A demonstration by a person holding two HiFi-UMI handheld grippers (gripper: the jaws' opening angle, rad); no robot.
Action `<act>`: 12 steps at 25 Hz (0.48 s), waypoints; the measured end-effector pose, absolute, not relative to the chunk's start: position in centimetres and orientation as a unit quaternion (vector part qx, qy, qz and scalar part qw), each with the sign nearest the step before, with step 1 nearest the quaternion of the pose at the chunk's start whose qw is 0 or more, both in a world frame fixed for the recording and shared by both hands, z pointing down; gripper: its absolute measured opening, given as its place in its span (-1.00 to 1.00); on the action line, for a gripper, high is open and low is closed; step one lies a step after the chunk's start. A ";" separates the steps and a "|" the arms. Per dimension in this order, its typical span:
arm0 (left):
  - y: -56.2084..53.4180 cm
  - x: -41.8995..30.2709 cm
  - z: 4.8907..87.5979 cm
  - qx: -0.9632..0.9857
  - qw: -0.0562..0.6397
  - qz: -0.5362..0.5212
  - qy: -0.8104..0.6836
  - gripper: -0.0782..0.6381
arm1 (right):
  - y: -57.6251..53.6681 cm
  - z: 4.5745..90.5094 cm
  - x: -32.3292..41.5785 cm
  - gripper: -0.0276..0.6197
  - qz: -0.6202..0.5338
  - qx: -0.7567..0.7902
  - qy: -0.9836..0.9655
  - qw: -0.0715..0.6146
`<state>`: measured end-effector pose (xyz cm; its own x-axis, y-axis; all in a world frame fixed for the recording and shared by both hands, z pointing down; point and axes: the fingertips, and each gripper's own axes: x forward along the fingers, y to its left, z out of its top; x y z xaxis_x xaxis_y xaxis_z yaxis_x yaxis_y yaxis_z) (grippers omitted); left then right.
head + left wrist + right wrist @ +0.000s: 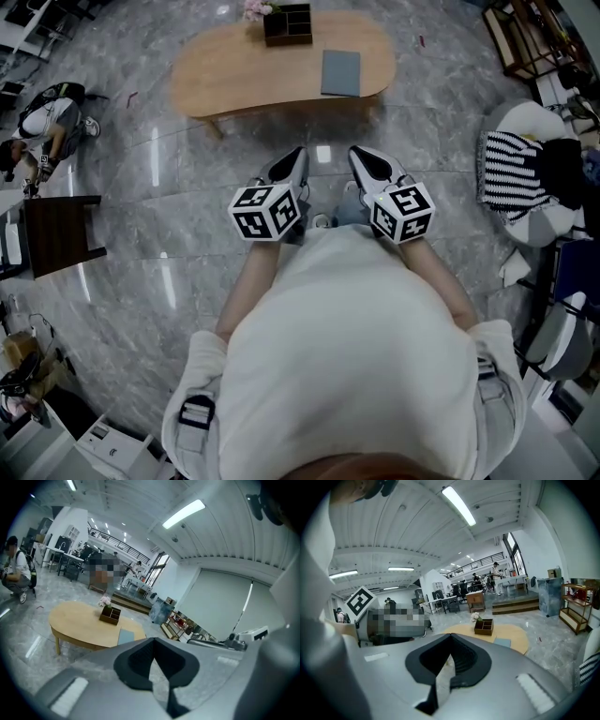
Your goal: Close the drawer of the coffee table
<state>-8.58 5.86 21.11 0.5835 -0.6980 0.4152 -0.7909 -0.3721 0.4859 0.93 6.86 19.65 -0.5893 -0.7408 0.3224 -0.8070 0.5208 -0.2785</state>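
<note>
Both hand-held grippers are clenched and empty: left hand-held gripper point(292, 161) and right hand-held gripper point(367, 161) are held side by side in front of the person, jaws together, nothing between them in either gripper view. They point toward the table point(244, 70), well apart from it, touching nothing.

Drawer: none juts from the table sides in view, no drawer front can be made out. It may be shut, or open on a hidden side, can't tell. So this fits either standing off before going to the drawer or standing back with it pushed in; step not settled.

Containers: dark box point(287, 23) with compartments at the table's far edge, contents too small to tell. Flowers point(258, 9) just beside it. Grey pad point(340, 72) flat on the table, near the box.
</note>
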 end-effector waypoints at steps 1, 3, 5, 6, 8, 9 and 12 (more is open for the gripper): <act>5.8 -8.7 21.0 0.825 0.332 0.068 -0.451 -0.78 | 6.8 19.7 1.0 -0.92 0.200 0.448 -0.867 0.084; 5.7 -8.8 21.0 0.825 0.332 0.066 -0.453 -0.78 | 6.9 19.8 1.1 -0.92 0.200 0.452 -0.865 0.086; 5.7 -9.0 21.1 0.824 0.332 0.067 -0.455 -0.78 | 6.9 19.8 1.3 -0.92 0.203 0.454 -0.864 0.084; 5.6 -9.0 21.1 0.823 0.332 0.068 -0.455 -0.78 | 6.9 19.8 1.3 -0.92 0.204 0.454 -0.864 0.083; 5.7 -9.1 21.1 0.823 0.332 0.069 -0.456 -0.78 | 7.0 19.7 1.4 -0.92 0.205 0.454 -0.863 0.080; 5.7 -9.1 21.2 0.822 0.332 0.069 -0.457 -0.78 | 7.0 19.6 1.5 -0.92 0.205 0.454 -0.863 0.079; 5.8 -9.3 21.5 0.820 0.332 0.072 -0.460 -0.78 | 7.2 19.6 1.6 -0.92 0.205 0.455 -0.863 0.075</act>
<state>-9.29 5.84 21.48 0.5661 -0.7067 0.4245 -0.8028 -0.3558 0.4784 1.64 7.17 19.58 -0.5744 -0.7550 0.3163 -0.8166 0.5017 -0.2854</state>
